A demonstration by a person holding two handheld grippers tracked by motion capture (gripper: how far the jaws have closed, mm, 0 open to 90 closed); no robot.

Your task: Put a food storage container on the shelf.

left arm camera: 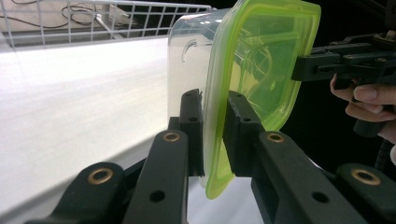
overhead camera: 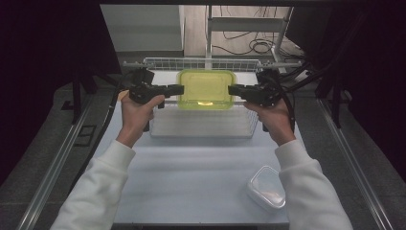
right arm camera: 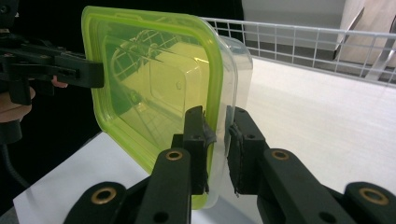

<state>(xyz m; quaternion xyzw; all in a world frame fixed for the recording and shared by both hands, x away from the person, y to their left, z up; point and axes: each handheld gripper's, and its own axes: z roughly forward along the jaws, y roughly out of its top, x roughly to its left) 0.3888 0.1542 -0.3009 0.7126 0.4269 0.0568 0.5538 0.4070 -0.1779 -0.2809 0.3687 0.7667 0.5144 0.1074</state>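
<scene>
1. A clear rectangular plastic container with a translucent lime-green lid (overhead camera: pixel 206 89) is seen in the upper centre of the high view, lifted over a white wire basket (overhead camera: pixel 201 125) on the pale blue-white table top (overhead camera: pixel 191 177).
2. Its long axis runs left to right across the frame, and the lid is turned up toward the camera.
3. The lid's left short edge is pinched by the left gripper (overhead camera: pixel 176 89); in the left gripper view the two black jaws are seen pressed onto the green rim (left arm camera: pixel 212 135), one on each side.
4. The right short edge is taken by the right gripper (overhead camera: pixel 234 90); in the right gripper view the jaws (right arm camera: pixel 217 140) are closed about the rim, though a thin gap seems to remain at one pad and full contact cannot be confirmed.
5. The basket's back wall of wire (overhead camera: pixel 201 63) stands just behind the container; the basket floor in front of it is open.
6. Wide bare table is left in the lower centre of the high view, between the white sleeves.
7. A small clear lidded tub (overhead camera: pixel 267 188) is set near the table's lower right edge, well apart from the basket.
</scene>
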